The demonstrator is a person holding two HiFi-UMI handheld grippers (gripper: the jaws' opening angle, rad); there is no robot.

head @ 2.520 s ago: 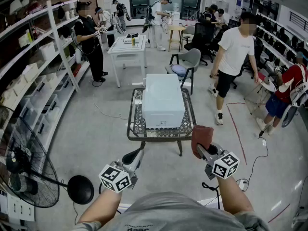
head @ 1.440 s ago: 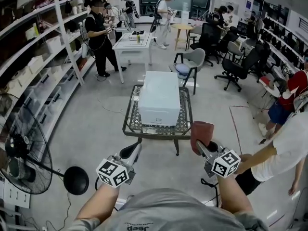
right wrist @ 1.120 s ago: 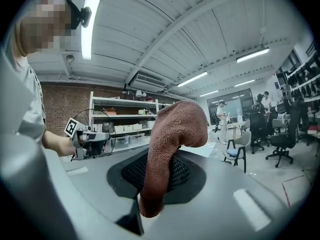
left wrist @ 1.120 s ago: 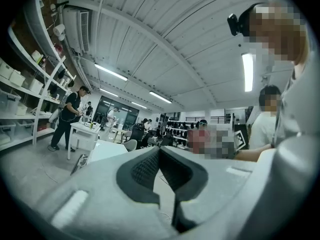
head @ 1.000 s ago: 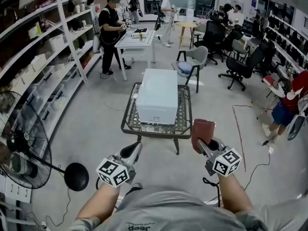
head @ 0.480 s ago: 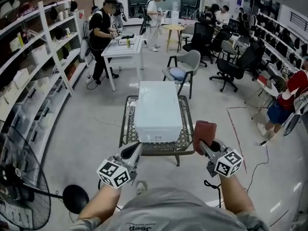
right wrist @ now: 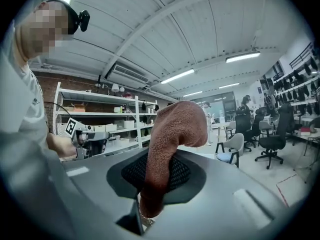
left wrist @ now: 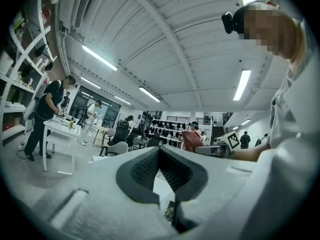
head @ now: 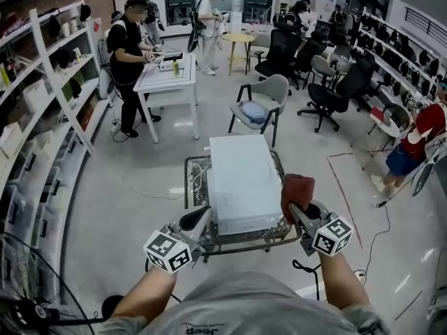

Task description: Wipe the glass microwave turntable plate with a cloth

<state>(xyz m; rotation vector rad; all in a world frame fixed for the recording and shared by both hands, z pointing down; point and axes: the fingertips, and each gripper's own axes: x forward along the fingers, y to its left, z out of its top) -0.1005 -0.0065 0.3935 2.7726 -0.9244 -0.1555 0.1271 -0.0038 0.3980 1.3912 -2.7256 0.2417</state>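
My right gripper (head: 300,213) pinches the cloth (head: 297,187) upright, ready for wiping. My left gripper (head: 195,219) is closed and empty, near the microwave (head: 241,180).

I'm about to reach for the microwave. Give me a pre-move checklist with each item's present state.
1. Cloth clamped in the right claw: ok.
2. Left claw free for the door: ok, shut on nothing.
3. Microwave close ahead of both claws: ok, likely reachable.
4. Door open: cannot tell, the head view shows mainly the microwave's top.
5. Glass turntable plate in sight: not ok, no view shows it.
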